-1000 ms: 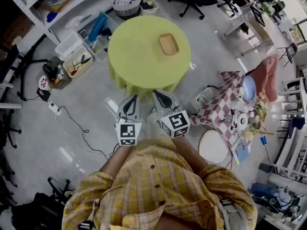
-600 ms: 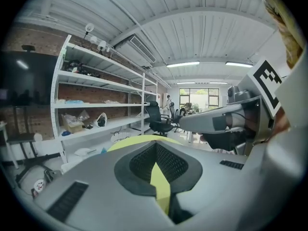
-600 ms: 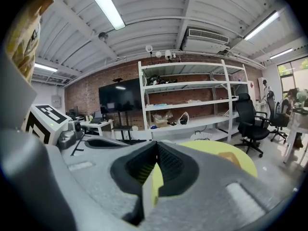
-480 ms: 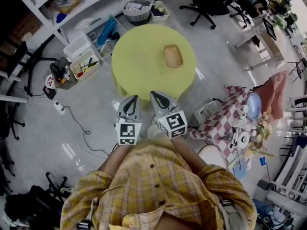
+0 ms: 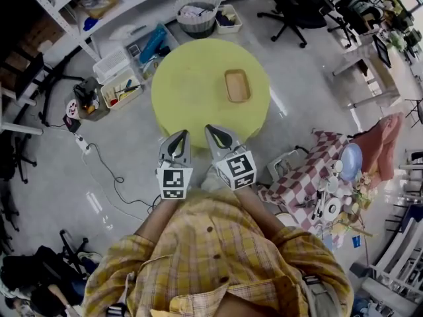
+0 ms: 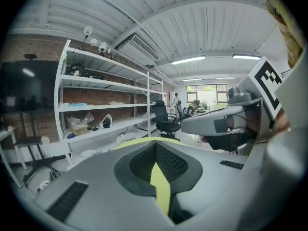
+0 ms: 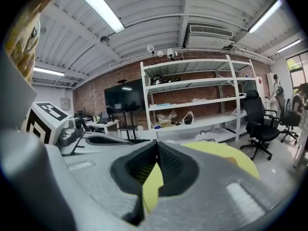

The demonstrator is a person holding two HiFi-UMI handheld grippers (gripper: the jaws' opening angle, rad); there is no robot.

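A round yellow-green table point(image 5: 192, 84) stands on a shiny grey floor point(image 5: 125, 170), in the upper middle of the head view. A small wooden tray point(image 5: 237, 86) lies on its right part. White shelves point(image 5: 99, 12) fill the upper left and black chairs point(image 5: 301, 8) the upper right. The left tool point(image 5: 179, 135) and right tool point(image 5: 211, 131) hang by the table's lower edge, both pressed together and holding nothing. Each cube shows a black-and-white square mark point(image 5: 173, 182)

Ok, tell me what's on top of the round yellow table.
One shallow wooden tray, apparently empty, lies on the table, right of centre. The left gripper and right gripper cover a little of the near edge; that bit can't be checked.
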